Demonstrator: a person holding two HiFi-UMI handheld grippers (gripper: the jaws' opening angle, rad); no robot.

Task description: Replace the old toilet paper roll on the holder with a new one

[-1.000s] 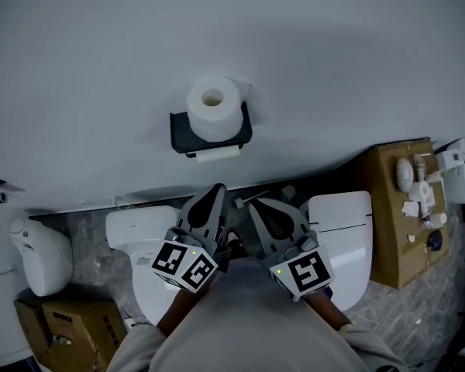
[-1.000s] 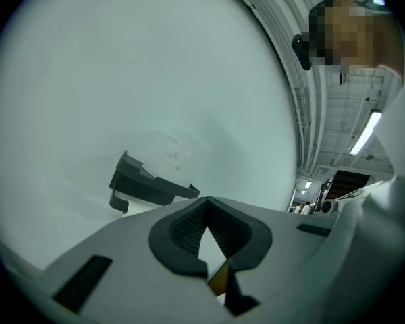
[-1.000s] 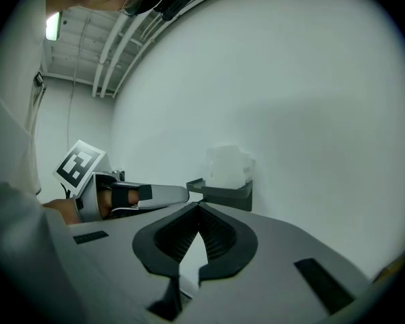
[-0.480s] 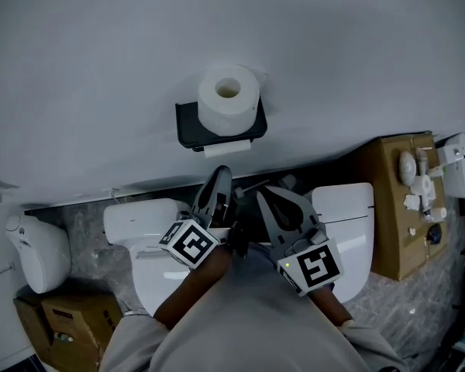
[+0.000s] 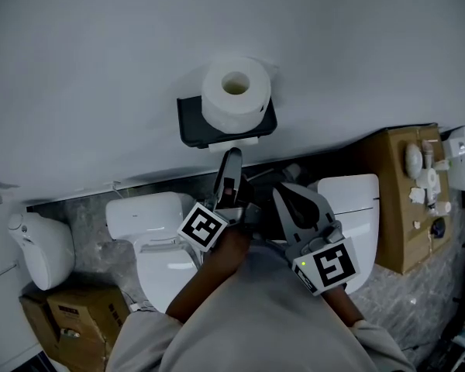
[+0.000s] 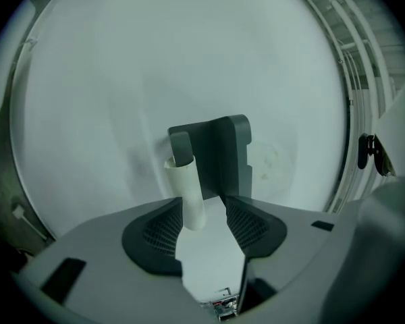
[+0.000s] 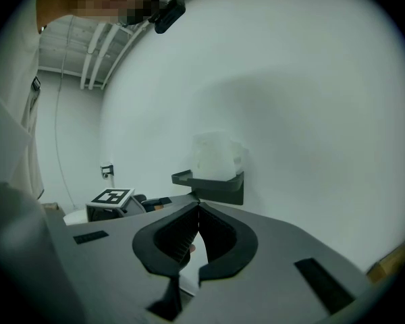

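Note:
A black wall holder point(image 5: 192, 124) carries a full white toilet roll point(image 5: 234, 91) on its top shelf. Under it sits the old roll, a bare white tube point(image 5: 236, 141). My left gripper point(image 5: 232, 161) is rolled on its side and points at the holder. Its jaws are opening, and the tube point(image 6: 189, 194) reaches in between them, close to the left pad point(image 6: 160, 229), with no pad pressing on it. The right gripper point(image 5: 288, 196) hangs lower to the right, shut and empty. In the right gripper view, the holder point(image 7: 212, 184) and full roll point(image 7: 216, 155) lie ahead of the closed right gripper point(image 7: 197, 211).
Two white toilets stand below the holder, one at the left point(image 5: 147, 215) and one at the right point(image 5: 356, 200). A cardboard box point(image 5: 399, 200) with small white items is at the far right. Another box point(image 5: 70, 316) and a white fixture point(image 5: 39, 254) are at the lower left.
The left gripper has rolled onto its side, moved up to the holder and opened around the tube's end. The right gripper has barely shifted.

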